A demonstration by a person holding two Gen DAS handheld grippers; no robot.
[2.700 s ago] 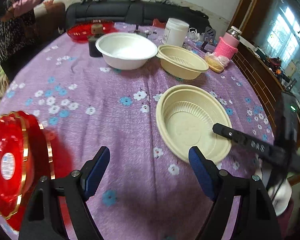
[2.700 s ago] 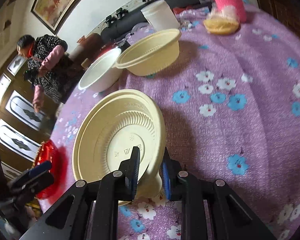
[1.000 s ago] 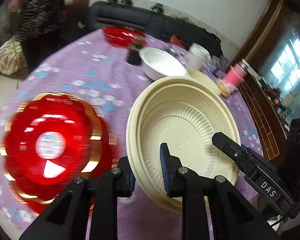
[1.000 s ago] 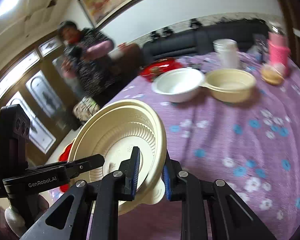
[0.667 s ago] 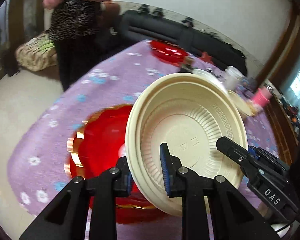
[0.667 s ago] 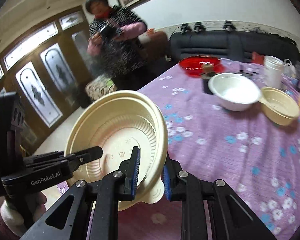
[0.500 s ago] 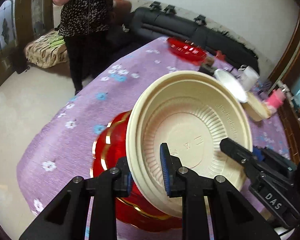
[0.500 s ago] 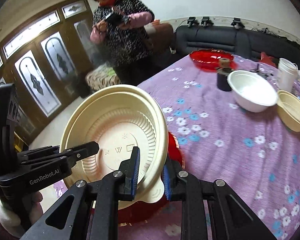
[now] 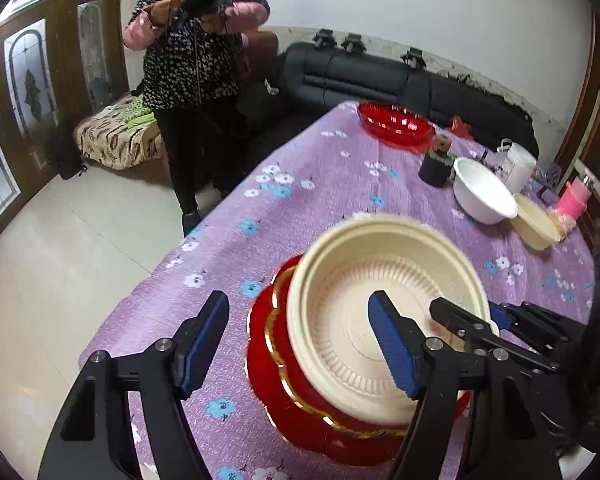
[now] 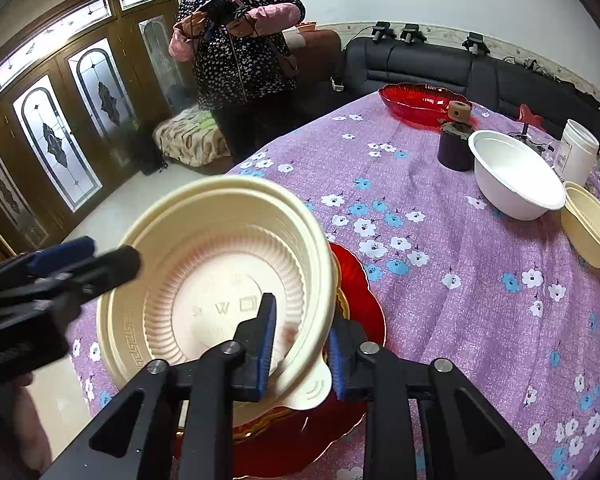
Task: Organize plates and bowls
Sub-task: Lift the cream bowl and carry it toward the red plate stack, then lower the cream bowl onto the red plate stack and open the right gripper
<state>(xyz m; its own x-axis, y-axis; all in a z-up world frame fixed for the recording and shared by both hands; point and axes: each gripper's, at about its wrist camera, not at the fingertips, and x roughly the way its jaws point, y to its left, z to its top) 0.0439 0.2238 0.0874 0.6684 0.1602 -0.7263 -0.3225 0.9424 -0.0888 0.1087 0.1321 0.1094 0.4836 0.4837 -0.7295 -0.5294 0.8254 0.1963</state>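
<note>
Your cream plastic bowl (image 9: 364, 300) sits on the red gold-rimmed plate (image 9: 276, 392) near the edge of the table (image 9: 320, 196), which wears a purple flowered cloth. Your left tool (image 9: 300, 344) is opening, its blue pads spread wide and clear of the bowl's rim. Your right tool (image 10: 300, 344) is opening too: the rim tab lies between its pads, but they look just off it. Farther along the table stand a white bowl (image 10: 512, 176), a second cream bowl (image 10: 592, 228) and a red dish (image 10: 420, 100).
</note>
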